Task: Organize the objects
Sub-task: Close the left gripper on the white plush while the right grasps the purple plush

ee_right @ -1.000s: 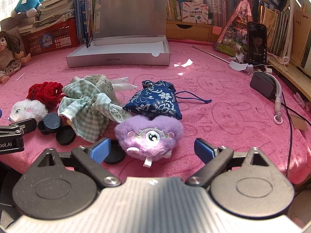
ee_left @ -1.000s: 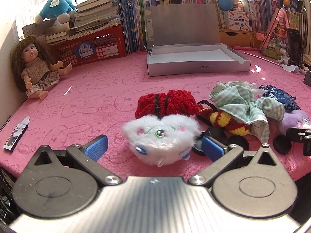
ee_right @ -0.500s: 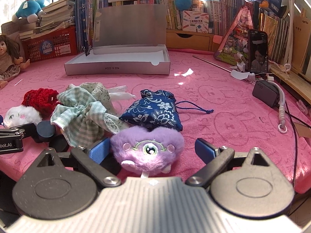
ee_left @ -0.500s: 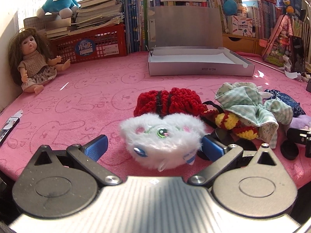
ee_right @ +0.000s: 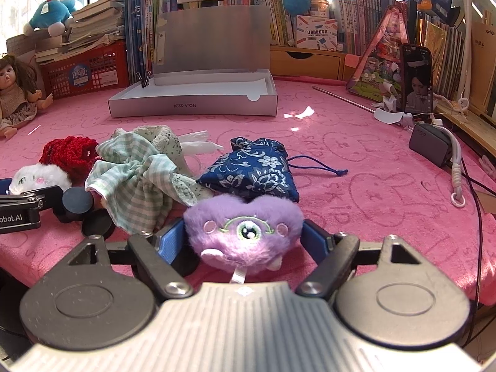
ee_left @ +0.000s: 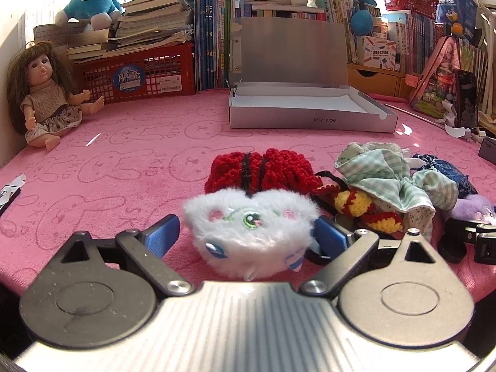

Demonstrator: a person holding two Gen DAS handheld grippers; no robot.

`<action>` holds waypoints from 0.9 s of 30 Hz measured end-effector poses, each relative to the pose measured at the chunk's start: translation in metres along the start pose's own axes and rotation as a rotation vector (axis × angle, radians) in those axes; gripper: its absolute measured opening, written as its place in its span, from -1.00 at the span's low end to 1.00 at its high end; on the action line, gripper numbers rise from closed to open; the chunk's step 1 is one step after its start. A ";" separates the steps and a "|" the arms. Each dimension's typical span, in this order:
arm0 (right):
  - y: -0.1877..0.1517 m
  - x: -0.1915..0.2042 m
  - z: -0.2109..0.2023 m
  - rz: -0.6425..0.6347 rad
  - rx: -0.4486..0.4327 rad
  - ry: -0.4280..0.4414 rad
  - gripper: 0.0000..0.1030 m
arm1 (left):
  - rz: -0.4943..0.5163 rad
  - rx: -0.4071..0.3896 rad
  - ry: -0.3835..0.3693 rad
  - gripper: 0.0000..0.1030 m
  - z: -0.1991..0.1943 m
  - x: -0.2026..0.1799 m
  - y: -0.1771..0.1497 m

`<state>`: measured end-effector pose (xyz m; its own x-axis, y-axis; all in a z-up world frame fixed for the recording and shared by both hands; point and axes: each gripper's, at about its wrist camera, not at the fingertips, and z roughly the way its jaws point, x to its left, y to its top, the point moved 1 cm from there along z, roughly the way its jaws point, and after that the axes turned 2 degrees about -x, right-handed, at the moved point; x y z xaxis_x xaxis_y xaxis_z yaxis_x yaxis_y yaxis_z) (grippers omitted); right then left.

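A white furry pouch (ee_left: 251,232) lies between the blue pads of my left gripper (ee_left: 248,232); the right pad touches it, the left pad stands a little off. Behind it lies a red knitted pouch (ee_left: 263,170). A purple furry pouch (ee_right: 245,232) sits between the pads of my right gripper (ee_right: 243,238), and both pads press its sides. Behind it lie a blue floral drawstring bag (ee_right: 254,170) and a green checked cloth bag (ee_right: 139,170). An open silver box (ee_right: 192,105) stands at the back of the pink table.
Black round caps (ee_right: 77,201) lie by the checked bag. A yellow-red knitted piece (ee_left: 359,204) lies right of the white pouch. A doll (ee_left: 43,93) sits far left by a red basket (ee_left: 136,74). A phone (ee_right: 417,80) and a charger (ee_right: 429,147) stand at right.
Both grippers have moved forward around their pouches and narrowed. The right pads have closed onto the purple pouch; the left right-hand pad has come against the white one.
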<state>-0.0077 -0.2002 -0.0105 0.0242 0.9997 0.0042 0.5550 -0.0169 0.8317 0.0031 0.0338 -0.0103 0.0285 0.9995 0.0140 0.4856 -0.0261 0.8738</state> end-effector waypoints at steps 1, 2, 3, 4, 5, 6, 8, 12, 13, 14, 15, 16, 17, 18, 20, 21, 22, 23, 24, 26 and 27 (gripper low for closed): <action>0.000 0.000 0.000 0.001 0.001 0.001 0.63 | 0.001 0.002 -0.001 0.81 0.001 -0.001 0.000; 0.000 0.000 0.000 0.002 0.001 0.002 0.62 | 0.003 0.007 -0.002 0.80 0.002 -0.002 0.000; 0.000 0.000 0.000 0.002 0.001 0.003 0.60 | 0.005 0.010 -0.002 0.78 0.002 -0.002 0.000; 0.001 0.000 0.000 0.003 0.001 0.005 0.56 | 0.006 0.011 -0.001 0.77 0.003 -0.002 0.000; 0.001 0.001 -0.001 0.004 0.001 0.004 0.55 | 0.010 0.011 0.001 0.75 0.002 -0.003 -0.001; 0.001 0.001 -0.001 0.004 0.003 0.003 0.55 | 0.014 0.010 0.002 0.75 0.002 -0.004 -0.001; 0.001 0.001 -0.001 0.002 0.005 0.002 0.54 | 0.016 0.009 0.001 0.73 0.001 -0.003 -0.001; 0.002 0.002 -0.003 0.000 0.015 0.002 0.52 | -0.003 0.007 -0.007 0.64 -0.002 0.000 0.000; 0.003 0.002 -0.004 -0.003 0.017 0.005 0.51 | -0.007 0.007 -0.009 0.63 -0.002 0.000 0.000; 0.003 0.002 -0.005 -0.005 0.017 0.008 0.51 | -0.008 0.007 -0.009 0.62 -0.003 0.000 0.000; 0.003 0.002 -0.005 -0.005 0.017 0.009 0.51 | -0.008 0.007 -0.009 0.61 -0.003 0.000 0.000; 0.004 0.002 -0.006 -0.005 0.017 0.010 0.51 | -0.007 0.007 -0.009 0.60 -0.004 0.000 0.000; 0.004 0.002 -0.006 -0.003 0.017 0.011 0.50 | -0.005 0.005 -0.009 0.59 -0.004 0.000 0.000; 0.005 0.002 -0.007 -0.002 0.017 0.012 0.50 | -0.003 0.002 -0.008 0.58 -0.005 0.000 0.000; 0.006 0.001 -0.008 0.002 0.016 0.013 0.50 | 0.001 -0.009 -0.005 0.56 -0.009 0.000 0.002; 0.007 0.001 -0.008 0.004 0.014 0.013 0.50 | 0.002 -0.015 -0.006 0.55 -0.010 -0.001 0.003; 0.008 0.001 -0.009 0.005 0.012 0.012 0.50 | 0.004 -0.021 -0.006 0.54 -0.011 -0.001 0.003; 0.009 0.000 -0.010 0.006 0.010 0.011 0.50 | 0.006 -0.029 -0.007 0.52 -0.012 -0.001 0.004; 0.010 0.000 -0.010 0.008 0.008 0.012 0.50 | 0.010 -0.029 -0.005 0.52 -0.012 -0.001 0.004; 0.010 -0.001 -0.010 0.009 0.007 0.012 0.50 | 0.017 -0.021 0.000 0.52 -0.009 -0.001 0.002; 0.010 -0.001 -0.010 0.010 0.007 0.010 0.50 | 0.018 -0.016 0.003 0.53 -0.008 -0.001 0.002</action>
<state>-0.0103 -0.2012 0.0033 0.0211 0.9996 0.0180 0.5609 -0.0268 0.8274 -0.0031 0.0326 -0.0048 0.0348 0.9989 0.0311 0.4708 -0.0439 0.8811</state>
